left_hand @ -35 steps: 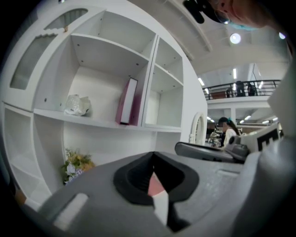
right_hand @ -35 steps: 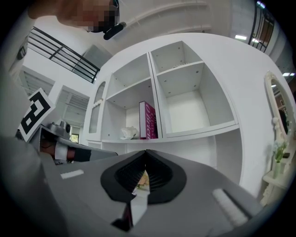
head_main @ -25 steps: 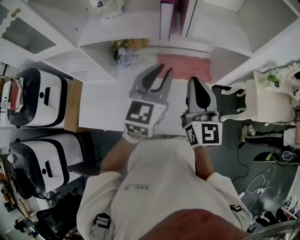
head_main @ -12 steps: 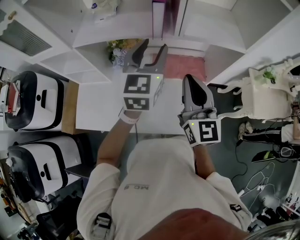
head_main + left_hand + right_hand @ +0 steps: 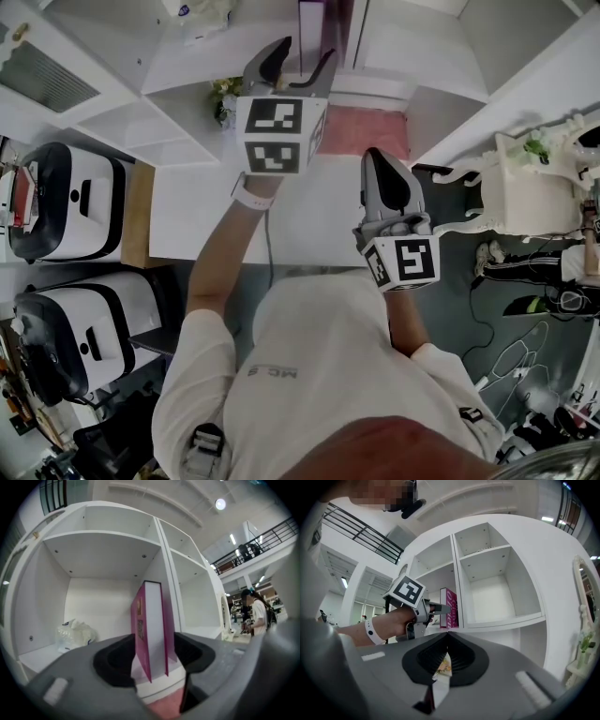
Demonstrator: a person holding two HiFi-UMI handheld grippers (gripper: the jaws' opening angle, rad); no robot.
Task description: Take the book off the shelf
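the book (image 5: pixel 151 620) is not off yet: it stands upright in the left-hand compartment of the white shelf (image 5: pixel 110 543), close by the divider on its right, with pink covers and the white page edge turned outward. a crumpled plastic bag (image 5: pixel 75 632) lies further left in the same compartment, well apart from it.

the left hand-held gripper (image 5: pixel 304 52) is up at shelf height and points level at the book. its jaws have just been opening and now stand wide apart. in the left gripper view the book's edge lines up in the gap between them, but neither pad touches a cover, so it is released and holds nothing (lined up, not gripping).

the right hand-held gripper (image 5: pixel 387 164) hangs lower, over the white surface (image 5: pixel 206 216), with its jaws clenched together and nothing held. it seems to have no part in this step.

as i judge it, only the approach is done. what is left is nearly the whole job: push the open jaws on around the book, close them on the covers, draw it straight out past the divider, and carry it clear of the shelf.
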